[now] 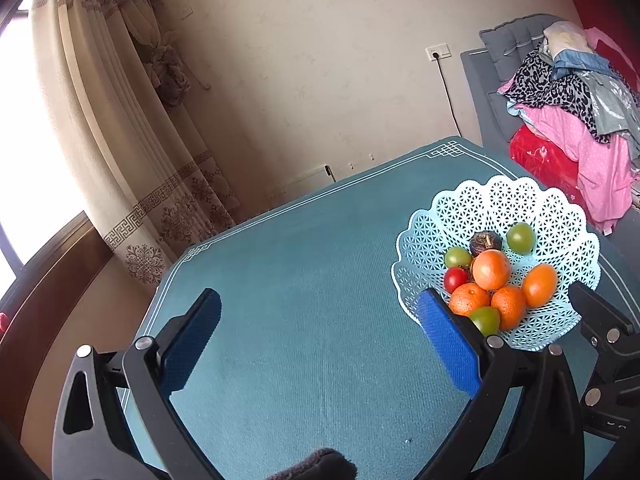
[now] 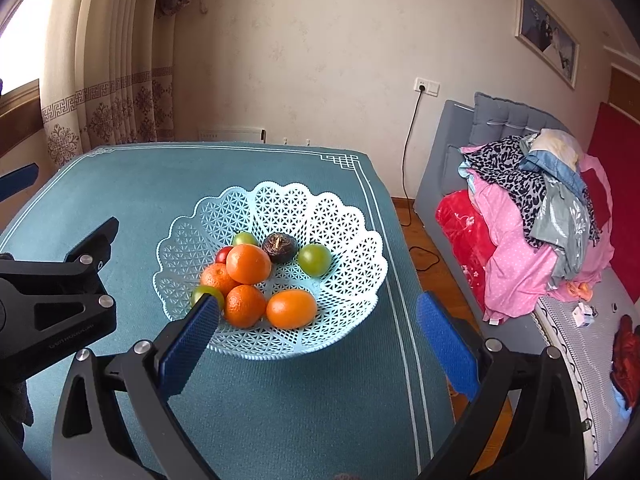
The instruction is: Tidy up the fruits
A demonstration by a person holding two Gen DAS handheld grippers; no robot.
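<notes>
Now both grippers, left (image 1: 320, 344) and right (image 2: 320, 344), gape wide and hold nothing above the teal mat (image 1: 300, 280); all fruits (image 2: 248, 264) sit piled in the lattice basket (image 2: 340, 216).

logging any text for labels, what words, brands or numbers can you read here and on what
None can be read for certain.
Left gripper: faint embossed lettering low on its black body in the right wrist view, too blurred to read.
Small white box on the covered furniture at right: print too small to read.
Framed picture on the wall: a photo, no legible text.
Basket and fruit: no labels visible.
</notes>
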